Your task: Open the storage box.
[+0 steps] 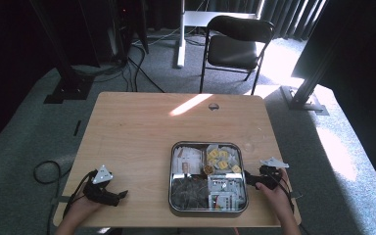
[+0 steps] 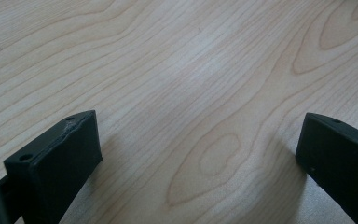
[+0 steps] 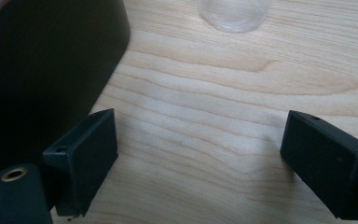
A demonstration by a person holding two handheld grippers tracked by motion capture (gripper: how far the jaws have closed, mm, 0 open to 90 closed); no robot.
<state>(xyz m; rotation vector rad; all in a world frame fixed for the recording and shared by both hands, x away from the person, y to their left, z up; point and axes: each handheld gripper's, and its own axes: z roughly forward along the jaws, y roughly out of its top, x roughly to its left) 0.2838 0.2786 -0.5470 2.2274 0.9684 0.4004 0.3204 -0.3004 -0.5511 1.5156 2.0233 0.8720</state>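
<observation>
High view: a metal tray (image 1: 172, 171) with compartments sits on the wooden worktop (image 1: 137, 132), in the lower centre-right of the frame. Its upper left compartment holds pale paper packets (image 1: 186, 157), the upper right holds small yellow pieces (image 1: 223, 159), the lower left holds a dark tangle whose kind cannot be told, and the lower right holds pale packets with red marks (image 1: 223, 193). A small brown round item (image 1: 208, 170) lies near the middle of the tray.

The right hand-held gripper (image 1: 250, 178) lies low at the lower right of the frame, just beside the tray's right rim, with a hand behind it. Right gripper view: its jaws stand wide apart, released, with bare wood between them; the tray's dark wall (image 3: 51, 70) fills the left of that frame, and the base of a clear glass item (image 3: 235, 14) stands at the top edge.

The left hand-held gripper (image 1: 122, 195) rests at the lower left of the high view, well apart from the tray, pointing toward it. Left gripper view: its jaws are likewise spread wide, released, grasping nothing, over bare wood grain.

Beyond the worktop, at the top of the high view, a black folding chair (image 1: 235, 46) stands on grey carpet, with cables (image 1: 142, 68) trailing at the upper left.
</observation>
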